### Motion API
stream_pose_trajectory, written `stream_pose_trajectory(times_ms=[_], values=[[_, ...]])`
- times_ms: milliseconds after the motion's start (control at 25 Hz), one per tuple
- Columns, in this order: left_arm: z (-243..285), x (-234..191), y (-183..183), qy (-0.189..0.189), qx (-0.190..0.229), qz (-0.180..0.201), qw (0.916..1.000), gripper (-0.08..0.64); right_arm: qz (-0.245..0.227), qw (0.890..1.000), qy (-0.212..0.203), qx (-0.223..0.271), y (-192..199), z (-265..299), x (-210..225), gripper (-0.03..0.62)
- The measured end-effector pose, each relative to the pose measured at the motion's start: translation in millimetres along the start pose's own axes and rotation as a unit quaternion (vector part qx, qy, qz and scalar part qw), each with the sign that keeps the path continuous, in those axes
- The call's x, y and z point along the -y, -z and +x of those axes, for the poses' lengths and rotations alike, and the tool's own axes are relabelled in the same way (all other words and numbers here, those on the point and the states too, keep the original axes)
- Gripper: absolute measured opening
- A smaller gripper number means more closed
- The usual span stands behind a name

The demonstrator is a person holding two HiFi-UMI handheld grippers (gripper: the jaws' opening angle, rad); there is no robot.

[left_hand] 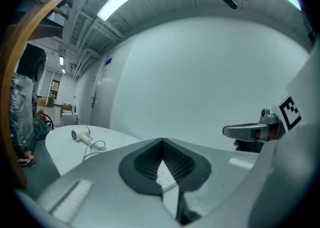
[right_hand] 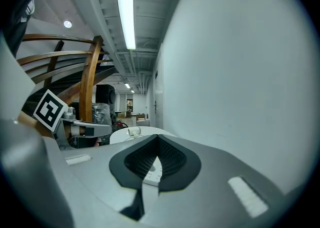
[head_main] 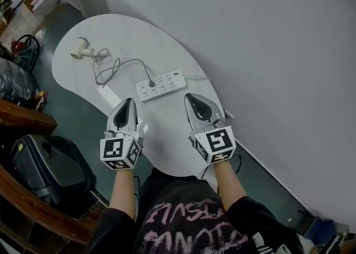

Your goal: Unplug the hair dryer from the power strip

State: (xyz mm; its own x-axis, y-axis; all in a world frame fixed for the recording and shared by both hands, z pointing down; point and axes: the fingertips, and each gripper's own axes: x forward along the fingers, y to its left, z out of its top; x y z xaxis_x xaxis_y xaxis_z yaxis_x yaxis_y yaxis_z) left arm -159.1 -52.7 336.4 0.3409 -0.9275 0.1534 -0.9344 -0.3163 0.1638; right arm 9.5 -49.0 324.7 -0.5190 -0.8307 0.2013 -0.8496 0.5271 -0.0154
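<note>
A small white hair dryer (head_main: 81, 49) lies at the far left end of the white oval table (head_main: 128, 30). Its grey cord (head_main: 114, 67) loops across the table to a plug (head_main: 151, 84) seated in the white power strip (head_main: 161, 85). My left gripper (head_main: 132, 101) hovers just short of the strip's left end, its jaws shut and empty. Short of the strip's right end, my right gripper (head_main: 190, 97) is likewise shut with nothing held. The strip (left_hand: 165, 174) shows through the slit below the left gripper's (left_hand: 161, 142) tips, and the dryer (left_hand: 80, 135) lies far off. The right gripper (right_hand: 158, 139) also looks at the strip (right_hand: 152, 172).
A plain white wall (head_main: 267, 53) runs close along the table's right side. A black case (head_main: 50, 167) and a curved wooden rail (head_main: 22, 116) stand on the floor to the left. The strip's own white lead (head_main: 200, 78) trails off toward the wall.
</note>
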Motion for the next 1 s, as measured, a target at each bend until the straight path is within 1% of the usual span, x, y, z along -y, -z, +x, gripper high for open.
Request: stream_pose_trajectory(times_ms=[320, 560, 720, 840, 1000], values=[[22.1, -29.4, 4.5, 0.035, -0.018, -0.009, 0.9992, 0.000, 0.002, 0.999, 0.037, -0.004, -11.2, 32.4, -7.2, 0.021], [33.5, -43.8, 11.6, 0.060, -0.028, -0.019, 0.9976, 0.000, -0.002, 0.998, 0.067, -0.014, -11.4, 42.6, -8.8, 0.021], [38.1, -44.2, 18.2, 0.070, -0.037, -0.021, 0.9966, 0.000, -0.001, 0.997, 0.074, -0.020, -8.1, 44.3, -9.7, 0.021], [41.7, -36.9, 19.8, 0.079, -0.041, -0.015, 0.9959, 0.000, 0.001, 0.997, 0.080, -0.020, -6.6, 42.0, -3.7, 0.021], [42.4, -31.4, 18.7, 0.078, -0.042, -0.008, 0.9961, 0.000, 0.000, 0.997, 0.077, -0.016, -8.8, 38.3, 1.2, 0.021]])
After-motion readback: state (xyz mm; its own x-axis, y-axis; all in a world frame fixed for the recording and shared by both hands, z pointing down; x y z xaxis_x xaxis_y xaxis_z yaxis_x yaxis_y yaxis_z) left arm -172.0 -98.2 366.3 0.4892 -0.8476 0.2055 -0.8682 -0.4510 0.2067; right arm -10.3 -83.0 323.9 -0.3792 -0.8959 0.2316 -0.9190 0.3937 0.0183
